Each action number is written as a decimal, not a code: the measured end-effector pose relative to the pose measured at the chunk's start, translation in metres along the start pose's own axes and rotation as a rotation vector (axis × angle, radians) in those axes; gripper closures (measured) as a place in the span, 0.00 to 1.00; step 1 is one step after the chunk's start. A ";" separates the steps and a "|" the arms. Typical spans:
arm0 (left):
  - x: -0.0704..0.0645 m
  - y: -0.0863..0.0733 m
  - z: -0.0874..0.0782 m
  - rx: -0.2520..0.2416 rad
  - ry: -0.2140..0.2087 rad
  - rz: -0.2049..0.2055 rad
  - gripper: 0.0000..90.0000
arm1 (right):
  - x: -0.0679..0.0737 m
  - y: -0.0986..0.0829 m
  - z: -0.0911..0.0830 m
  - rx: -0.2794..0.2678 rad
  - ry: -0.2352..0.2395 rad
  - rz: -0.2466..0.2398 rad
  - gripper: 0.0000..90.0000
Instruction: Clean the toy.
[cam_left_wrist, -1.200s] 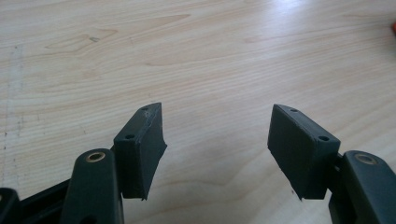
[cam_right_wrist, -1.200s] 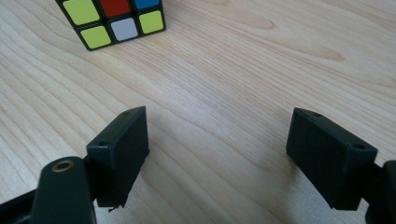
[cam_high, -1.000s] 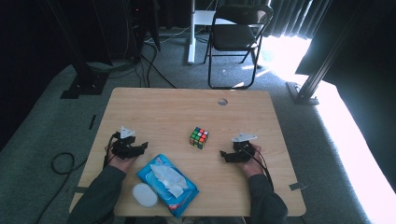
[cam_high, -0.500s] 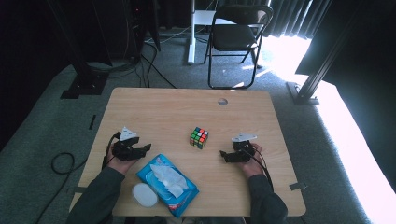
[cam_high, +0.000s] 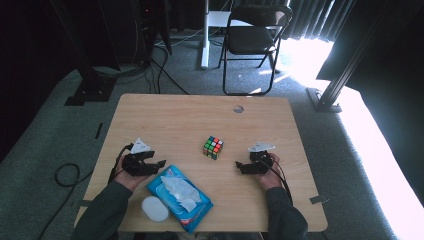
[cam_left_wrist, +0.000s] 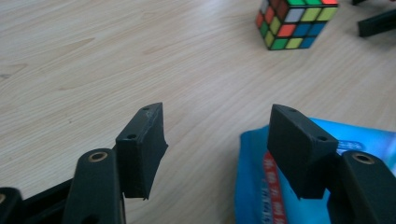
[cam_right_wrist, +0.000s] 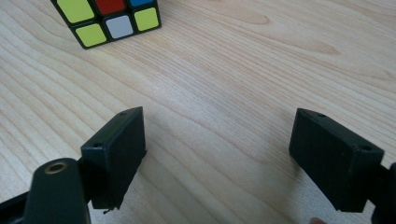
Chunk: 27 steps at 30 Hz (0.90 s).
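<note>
A colourful puzzle cube (cam_high: 213, 147) sits near the middle of the wooden table (cam_high: 190, 120). In the left gripper view the cube (cam_left_wrist: 294, 22) lies far ahead to the right; in the right gripper view the cube (cam_right_wrist: 108, 19) is ahead to the left. My left gripper (cam_high: 159, 164) rests on the table at the left, open and empty, its right jaw over the edge of a blue wet-wipes pack (cam_high: 179, 196). My right gripper (cam_high: 240, 167) rests at the right of the cube, jaws wide open with bare wood between them.
A white round lid (cam_high: 154, 208) lies beside the wipes pack (cam_left_wrist: 364, 144) near the table's front edge. A small round hole (cam_high: 238, 108) marks the table's far side. A black folding chair (cam_high: 252, 40) and cables stand on the floor beyond.
</note>
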<state>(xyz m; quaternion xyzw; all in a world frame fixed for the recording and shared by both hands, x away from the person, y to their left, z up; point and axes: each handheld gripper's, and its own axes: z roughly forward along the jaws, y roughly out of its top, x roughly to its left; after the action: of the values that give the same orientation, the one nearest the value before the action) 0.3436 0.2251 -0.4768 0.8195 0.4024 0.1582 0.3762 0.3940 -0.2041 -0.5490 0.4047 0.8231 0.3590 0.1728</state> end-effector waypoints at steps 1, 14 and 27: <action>-0.002 0.000 -0.003 -0.005 -0.007 0.009 0.42 | 0.000 0.000 0.000 0.000 -0.001 0.001 0.20; -0.012 -0.001 -0.019 -0.019 -0.069 0.043 0.43 | 0.000 0.000 0.000 0.000 -0.003 0.003 0.20; -0.023 -0.002 -0.035 -0.051 -0.154 0.100 0.43 | 0.001 0.000 0.000 0.001 -0.002 0.002 0.20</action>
<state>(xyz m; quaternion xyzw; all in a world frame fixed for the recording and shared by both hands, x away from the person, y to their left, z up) 0.3086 0.2247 -0.4540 0.8384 0.3267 0.1236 0.4184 0.3934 -0.2038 -0.5489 0.4061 0.8225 0.3585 0.1733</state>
